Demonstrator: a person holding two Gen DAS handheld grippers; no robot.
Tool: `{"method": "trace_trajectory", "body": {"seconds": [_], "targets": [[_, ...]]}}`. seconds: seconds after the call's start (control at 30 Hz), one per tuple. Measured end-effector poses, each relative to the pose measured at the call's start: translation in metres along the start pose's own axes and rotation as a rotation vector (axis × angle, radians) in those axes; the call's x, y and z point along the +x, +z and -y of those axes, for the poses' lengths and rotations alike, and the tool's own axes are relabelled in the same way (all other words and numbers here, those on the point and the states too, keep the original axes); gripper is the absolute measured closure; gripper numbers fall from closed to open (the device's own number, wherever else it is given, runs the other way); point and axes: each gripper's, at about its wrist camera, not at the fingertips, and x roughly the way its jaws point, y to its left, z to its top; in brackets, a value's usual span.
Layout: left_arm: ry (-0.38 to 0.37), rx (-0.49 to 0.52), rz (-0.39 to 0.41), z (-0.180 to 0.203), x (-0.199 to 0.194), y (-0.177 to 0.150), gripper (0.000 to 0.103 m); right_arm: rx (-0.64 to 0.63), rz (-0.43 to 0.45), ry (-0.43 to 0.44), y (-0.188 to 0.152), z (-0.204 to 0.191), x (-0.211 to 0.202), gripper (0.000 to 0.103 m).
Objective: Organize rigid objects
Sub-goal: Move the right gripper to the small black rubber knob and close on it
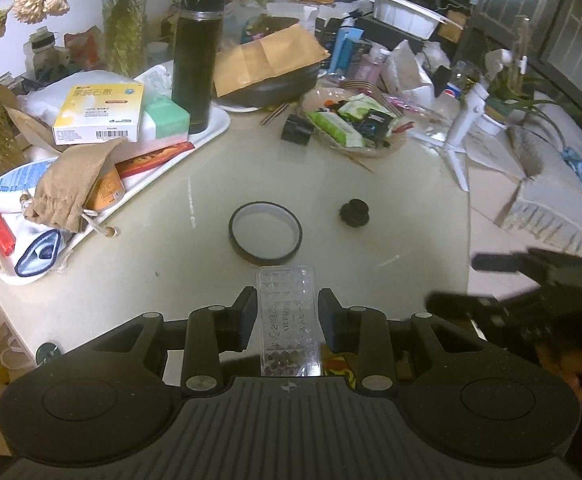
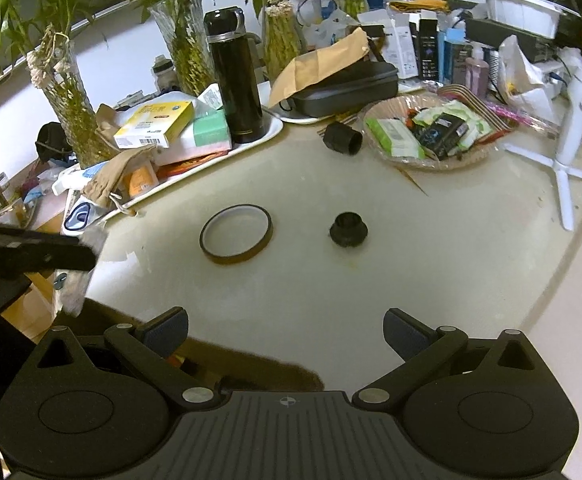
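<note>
My left gripper [image 1: 289, 314] is shut on a clear plastic box [image 1: 289, 320] with printed lettering, held above the near side of the pale table [image 1: 219, 184]. Just beyond it a dark tape ring [image 1: 265, 232] lies flat, with a small black knob [image 1: 354, 213] to its right. In the right wrist view the tape ring [image 2: 236, 233] and the black knob [image 2: 348, 231] lie ahead of my right gripper [image 2: 287, 334], which is open with nothing between its fingers. The left gripper and the clear box [image 2: 77, 272] show at that view's left edge.
A white tray [image 1: 211, 136] at the left holds a black flask [image 1: 197, 56], boxes and a tan pouch [image 1: 71, 184]. A glass bowl [image 1: 395, 146] of packets and a black cylinder [image 1: 298, 128] sit behind. A white tripod [image 1: 461, 136] stands at the right, near the table's edge. Vases line the back.
</note>
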Motion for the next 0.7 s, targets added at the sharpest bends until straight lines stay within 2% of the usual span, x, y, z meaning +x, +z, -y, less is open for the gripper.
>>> {"method": "trace_trajectory", "body": {"seconds": [0.37, 0.53, 0.6, 0.7], "targets": [[-0.018, -0.008, 0.010, -0.004, -0.015, -0.011, 0.070, -0.038, -0.005, 0.016, 0.020, 0.016, 0.038, 0.001], [-0.030, -0.008, 0.020, -0.004, -0.019, -0.012, 0.070, -0.020, -0.023, 0.042, 0.031, 0.027, 0.059, 0.010], [-0.035, -0.010, 0.022, -0.004, -0.021, -0.014, 0.070, -0.029, -0.016, 0.033, 0.034, 0.030, 0.066, 0.010], [-0.046, -0.010, 0.026, -0.004, -0.022, -0.014, 0.070, -0.036, -0.014, 0.016, 0.041, 0.036, 0.079, 0.017]]}}
